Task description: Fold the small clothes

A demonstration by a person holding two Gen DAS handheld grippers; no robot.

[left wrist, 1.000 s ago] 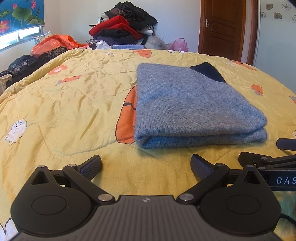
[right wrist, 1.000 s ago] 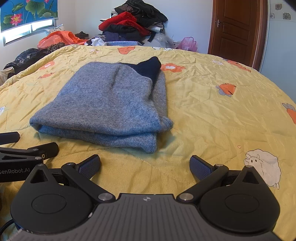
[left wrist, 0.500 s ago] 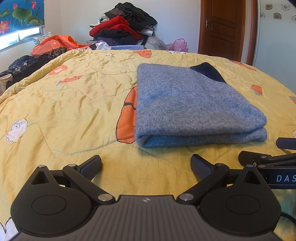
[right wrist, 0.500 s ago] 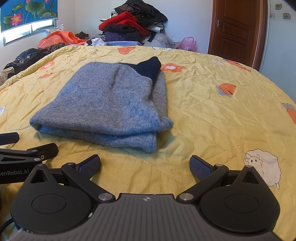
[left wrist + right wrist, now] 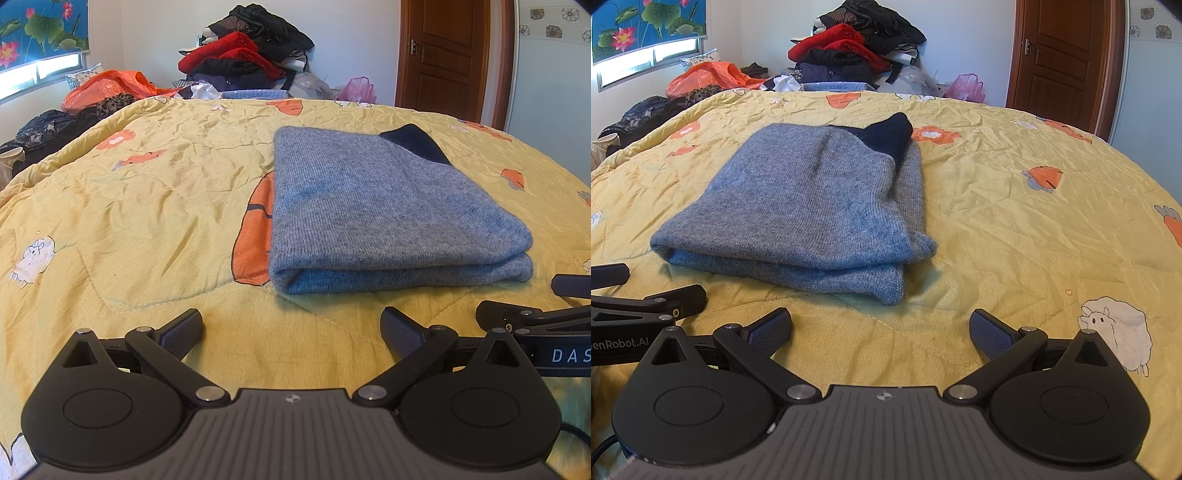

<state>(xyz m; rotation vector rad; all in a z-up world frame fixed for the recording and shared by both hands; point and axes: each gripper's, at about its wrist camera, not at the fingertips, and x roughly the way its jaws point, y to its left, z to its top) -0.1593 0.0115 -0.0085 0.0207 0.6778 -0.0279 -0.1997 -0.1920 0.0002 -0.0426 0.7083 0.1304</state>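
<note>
Grey knit sweater (image 5: 388,206) lay folded into a neat stack at frame centre on the yellow quilt (image 5: 147,221). Left tongs (image 5: 291,328) and right tongs (image 5: 881,328) were both spread wide, empty, just short of it. Folding looked done; only the clothes pile (image 5: 857,48) at upper centre seemed left.

Folded sweater (image 5: 388,206) on quilt (image 5: 147,221), clothes pile (image 5: 251,55) behind

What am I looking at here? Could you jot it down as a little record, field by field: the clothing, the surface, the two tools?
garment: grey knit sweater, folded flat, dark navy part showing at its far end
surface: yellow quilt with orange and white prints
left gripper: jaws wide apart, empty, short of the sweater
right gripper: jaws wide apart, empty, short of the sweater
background: clothes pile, wooden door
</note>
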